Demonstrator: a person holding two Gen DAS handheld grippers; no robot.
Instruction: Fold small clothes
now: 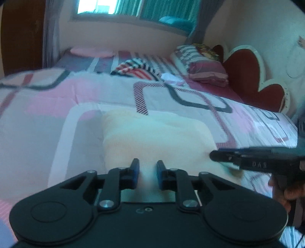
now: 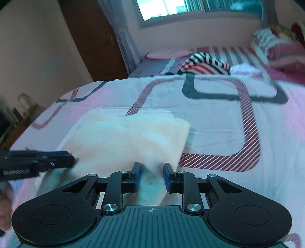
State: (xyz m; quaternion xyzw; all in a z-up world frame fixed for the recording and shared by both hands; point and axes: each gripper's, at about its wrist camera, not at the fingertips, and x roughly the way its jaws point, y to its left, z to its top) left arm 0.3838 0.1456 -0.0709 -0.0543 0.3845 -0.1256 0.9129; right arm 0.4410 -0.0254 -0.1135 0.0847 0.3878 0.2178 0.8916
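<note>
A pale cream cloth (image 1: 152, 137) lies folded on the pink patterned bedspread (image 1: 57, 106); it also shows in the right wrist view (image 2: 122, 141). My left gripper (image 1: 147, 171) is open, with the cloth's near edge between its blue-padded fingers. My right gripper (image 2: 152, 175) is open over the cloth's near right part. The right gripper shows side-on at the cloth's right edge in the left wrist view (image 1: 225, 156). The left gripper shows side-on at the cloth's left edge in the right wrist view (image 2: 63, 158).
A striped red, white and dark garment (image 1: 137, 69) and a small white cloth (image 1: 171, 78) lie further up the bed. Folded pillows (image 1: 202, 63) rest by the red headboard (image 1: 253, 76). A wooden door (image 2: 91, 38) and window (image 2: 171, 9) stand beyond the bed.
</note>
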